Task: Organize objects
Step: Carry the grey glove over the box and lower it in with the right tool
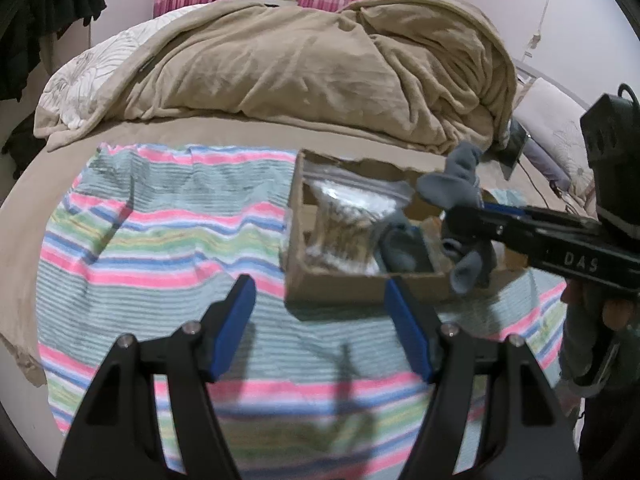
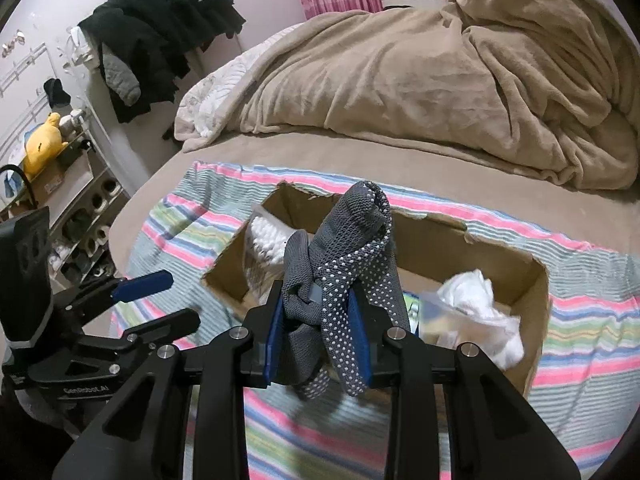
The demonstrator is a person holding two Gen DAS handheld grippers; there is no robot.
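A low cardboard box (image 1: 320, 286) (image 2: 532, 280) sits on a striped towel (image 1: 160, 220) (image 2: 592, 320) on the bed. In it lie a clear zip bag (image 1: 344, 220) (image 2: 264, 240) and crumpled white material (image 2: 480, 308). My right gripper (image 2: 318, 324) (image 1: 464, 216) is shut on grey dotted socks (image 2: 352, 240) (image 1: 460, 184) and holds them over the box. My left gripper (image 1: 320, 320) (image 2: 160, 300) is open and empty, just in front of the box's near left side.
A rumpled beige blanket (image 1: 320, 64) (image 2: 440, 80) fills the back of the bed. Black clothes (image 2: 160, 28) hang at the left wall above a shoe rack (image 2: 80, 220) with a yellow plush (image 2: 40, 144). A dark device with a cable (image 1: 516, 144) lies at the right.
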